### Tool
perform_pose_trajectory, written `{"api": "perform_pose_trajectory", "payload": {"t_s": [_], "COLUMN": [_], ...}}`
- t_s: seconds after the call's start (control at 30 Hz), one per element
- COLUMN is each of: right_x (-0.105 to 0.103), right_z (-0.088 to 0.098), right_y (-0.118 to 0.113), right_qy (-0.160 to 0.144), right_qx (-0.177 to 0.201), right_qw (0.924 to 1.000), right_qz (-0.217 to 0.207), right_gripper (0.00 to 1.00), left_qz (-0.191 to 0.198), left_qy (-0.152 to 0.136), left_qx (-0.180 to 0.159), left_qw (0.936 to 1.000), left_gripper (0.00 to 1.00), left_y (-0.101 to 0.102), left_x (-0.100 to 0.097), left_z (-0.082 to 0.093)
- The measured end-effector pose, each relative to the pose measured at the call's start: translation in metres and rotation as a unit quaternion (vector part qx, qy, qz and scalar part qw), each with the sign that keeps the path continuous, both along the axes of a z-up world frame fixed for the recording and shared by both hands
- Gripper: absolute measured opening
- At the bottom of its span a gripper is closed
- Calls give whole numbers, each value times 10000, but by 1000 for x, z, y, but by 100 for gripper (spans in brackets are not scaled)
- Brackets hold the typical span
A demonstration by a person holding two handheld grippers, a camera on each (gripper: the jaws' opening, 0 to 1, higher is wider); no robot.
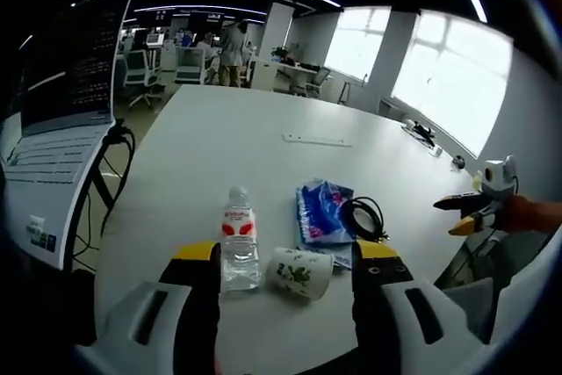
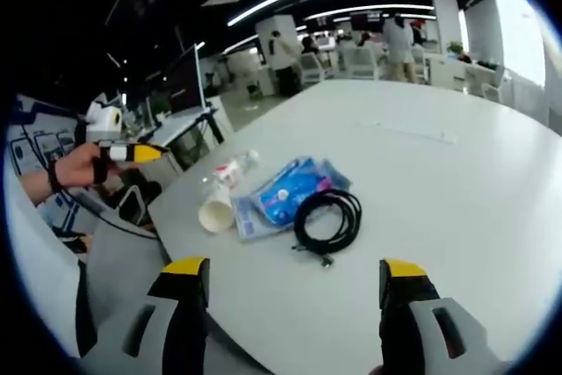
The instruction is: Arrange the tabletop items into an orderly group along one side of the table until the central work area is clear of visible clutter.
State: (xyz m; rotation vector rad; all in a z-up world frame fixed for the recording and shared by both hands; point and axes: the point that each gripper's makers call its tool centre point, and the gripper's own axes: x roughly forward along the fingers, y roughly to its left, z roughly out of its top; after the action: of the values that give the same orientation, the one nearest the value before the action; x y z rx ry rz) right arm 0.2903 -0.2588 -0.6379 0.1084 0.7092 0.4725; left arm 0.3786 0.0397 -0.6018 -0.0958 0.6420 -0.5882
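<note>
A clear water bottle (image 1: 239, 239) with a red label stands upright near the front edge of the white table (image 1: 263, 120), and whether it holds water is hard to judge. Just beside it a white paper cup (image 1: 301, 271) with a green print lies on its side, its open mouth showing pale and seemingly bare in the right gripper view (image 2: 215, 208). Next to the cup lies a flat blue plastic packet (image 1: 323, 212), its contents unreadable, and a coiled black cable (image 1: 363, 218) rests against its far edge, partly overlapping it. The left gripper (image 1: 285, 256) hangs before the bottle and cup, fingers spread wide and holding nothing; the right gripper (image 2: 295, 277) faces the cable and packet from another side, fingers likewise wide apart and empty. A slim pale strip (image 1: 316, 140) lies farther up the table, too small to identify. A laptop (image 1: 61, 129) at the left is cut off by the picture's edge.
</note>
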Motion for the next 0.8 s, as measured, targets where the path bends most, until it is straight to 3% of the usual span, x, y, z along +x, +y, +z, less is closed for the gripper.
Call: {"api": "perform_pose_trajectory", "payload": {"t_s": [0.8], "right_x": [-3], "right_z": [-2], "right_y": [19], "right_qy": [23], "right_qx": [88], "right_qw": [9999], "right_qz": [97], "right_gripper": [80], "left_qz": [5], "left_qy": [24], "left_qx": [78], "left_qw": [10000], "left_gripper": [61], "left_y": [8], "left_x": [-5], "left_z": [-3]}}
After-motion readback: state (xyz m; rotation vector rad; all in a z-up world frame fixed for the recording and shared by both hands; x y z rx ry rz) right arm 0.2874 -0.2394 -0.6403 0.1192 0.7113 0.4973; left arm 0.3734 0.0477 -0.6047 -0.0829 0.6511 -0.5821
